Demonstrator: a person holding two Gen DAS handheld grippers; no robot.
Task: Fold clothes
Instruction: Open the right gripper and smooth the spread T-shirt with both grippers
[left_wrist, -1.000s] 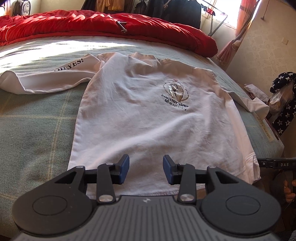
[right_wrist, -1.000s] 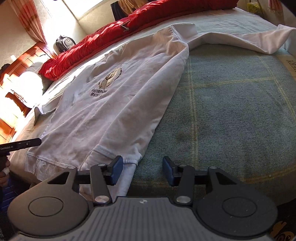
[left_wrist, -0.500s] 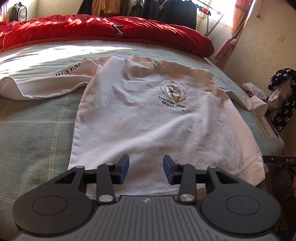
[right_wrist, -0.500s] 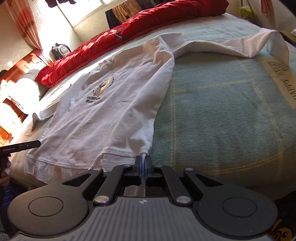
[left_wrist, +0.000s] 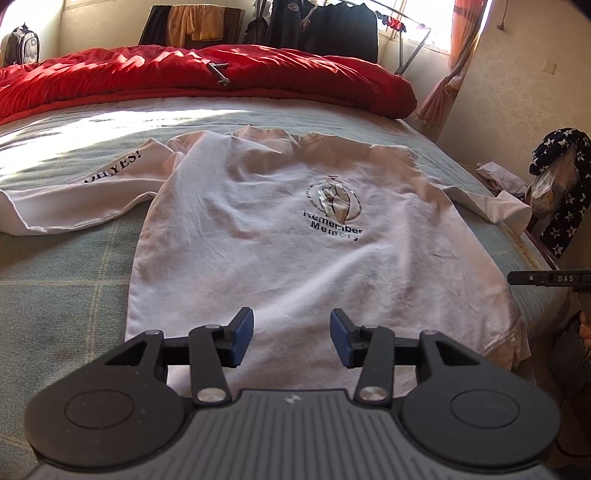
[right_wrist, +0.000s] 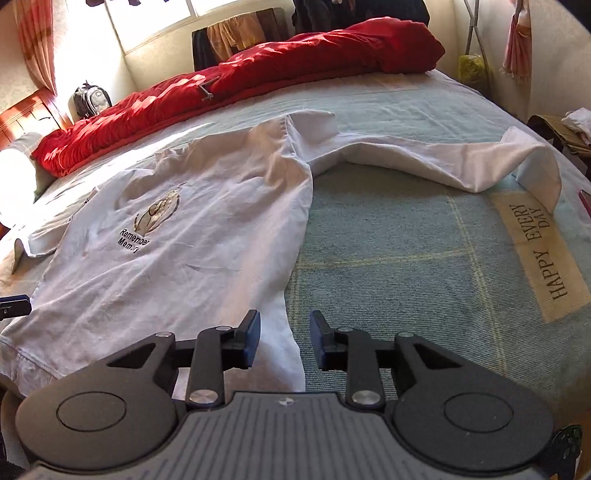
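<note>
A white long-sleeved shirt (left_wrist: 277, 240) with a "Remember Memory" print lies front up on the green blanket (left_wrist: 62, 280), both sleeves spread out. My left gripper (left_wrist: 291, 325) hovers over the middle of the hem. Its jaws are opening and the cloth lies beneath them, not pinched. In the right wrist view the shirt (right_wrist: 184, 266) has its right hem corner under my right gripper (right_wrist: 284, 328). Those jaws are also opening, and the blue pads stand apart from the cloth. A black part of the right gripper (left_wrist: 546, 278) shows at the bed's right edge.
A red duvet (left_wrist: 207, 77) is bunched along the far side of the bed. Dark clothes on a rack (left_wrist: 325, 29) hang behind it. A star-patterned cloth (left_wrist: 565, 206) and a bag stand beyond the right bed edge. A "HAPPY EVERY DAY" label (right_wrist: 543, 251) marks the blanket.
The right gripper shut on the shirt's hem corner half a second ago and has since opened and let it go, drawing back a little. The left jaws stand slightly wider.
</note>
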